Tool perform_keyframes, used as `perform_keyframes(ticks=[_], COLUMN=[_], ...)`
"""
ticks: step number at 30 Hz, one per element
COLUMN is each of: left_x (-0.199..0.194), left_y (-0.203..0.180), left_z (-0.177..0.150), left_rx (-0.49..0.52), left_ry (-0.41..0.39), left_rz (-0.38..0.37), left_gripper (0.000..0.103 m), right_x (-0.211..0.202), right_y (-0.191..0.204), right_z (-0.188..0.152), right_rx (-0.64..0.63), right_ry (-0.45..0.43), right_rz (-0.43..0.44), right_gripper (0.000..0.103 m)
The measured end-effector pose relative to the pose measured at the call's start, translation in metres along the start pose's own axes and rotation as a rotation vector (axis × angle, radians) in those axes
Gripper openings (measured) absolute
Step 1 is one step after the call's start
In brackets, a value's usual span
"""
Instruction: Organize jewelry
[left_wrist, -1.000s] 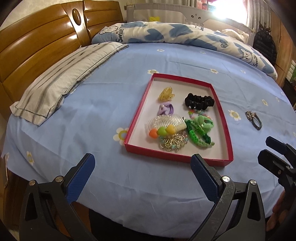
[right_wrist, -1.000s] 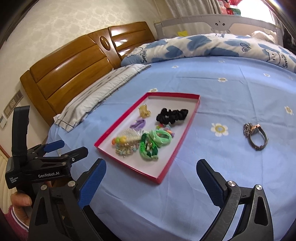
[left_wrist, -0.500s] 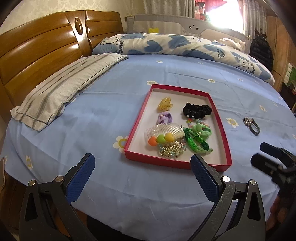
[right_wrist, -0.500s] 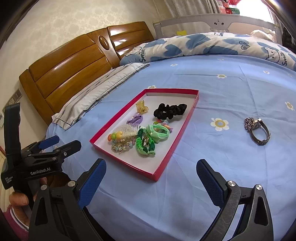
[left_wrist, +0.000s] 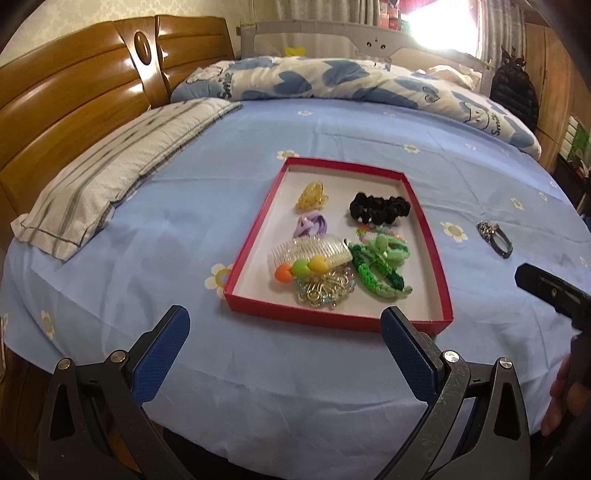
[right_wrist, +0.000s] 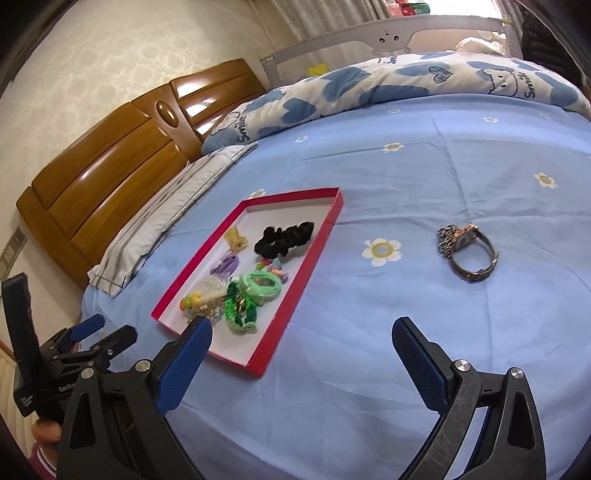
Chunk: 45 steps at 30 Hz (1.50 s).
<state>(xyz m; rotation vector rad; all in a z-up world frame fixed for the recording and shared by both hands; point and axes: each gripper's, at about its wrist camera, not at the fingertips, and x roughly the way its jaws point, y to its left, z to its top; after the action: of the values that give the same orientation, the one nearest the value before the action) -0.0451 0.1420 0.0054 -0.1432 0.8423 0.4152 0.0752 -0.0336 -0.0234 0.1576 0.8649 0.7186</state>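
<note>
A red tray (left_wrist: 258, 225) (right_wrist: 317, 243) lies on the blue bed sheet. In it are a black scrunchie (left_wrist: 379, 209) (right_wrist: 284, 236), a yellow clip (left_wrist: 312, 195), a purple tie (left_wrist: 311, 226), a clear comb (left_wrist: 314, 253), green bands (left_wrist: 380, 266) (right_wrist: 255, 291) and a beaded brooch (left_wrist: 325, 290). A dark bracelet watch (left_wrist: 495, 237) (right_wrist: 467, 249) lies on the sheet right of the tray. My left gripper (left_wrist: 284, 334) is open and empty, before the tray's near edge. My right gripper (right_wrist: 301, 345) is open and empty, near the tray's front right corner and short of the watch.
A striped pillow (left_wrist: 110, 177) lies at the left by the wooden headboard (left_wrist: 74, 99). A heart-print quilt (left_wrist: 332, 79) runs along the far side under a grey bed rail (left_wrist: 369, 40). The bed's near edge drops off below both grippers.
Both grippers have pulled back a little and shifted; the right wrist view has swung right, bringing the watch nearer its centre. Nothing on the bed has moved. Both grippers stay open.
</note>
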Motion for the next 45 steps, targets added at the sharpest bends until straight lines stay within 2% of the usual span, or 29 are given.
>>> perform_keyframes(ticks=[8, 13, 45], left_x=[0.004, 0.003, -0.001], left_y=[0.005, 0.007, 0.005], left_z=[-0.007, -0.010, -0.013], left_rx=[-0.008, -0.008, 0.012], left_ry=[0.019, 0.018, 0.007], left_rz=[0.010, 0.014, 0.025], left_gripper=[0.103, 0.103, 0.103], right_x=[0.014, 0.018, 0.020], right_y=[0.035, 0.044, 0.052], right_z=[-0.015, -0.021, -0.024], right_rx=[-0.099, -0.119, -0.145], right_ry=[0.051, 0.062, 0.067], right_rz=[0.045, 0.052, 0.045], right_gripper=[0.099, 0.099, 0.099])
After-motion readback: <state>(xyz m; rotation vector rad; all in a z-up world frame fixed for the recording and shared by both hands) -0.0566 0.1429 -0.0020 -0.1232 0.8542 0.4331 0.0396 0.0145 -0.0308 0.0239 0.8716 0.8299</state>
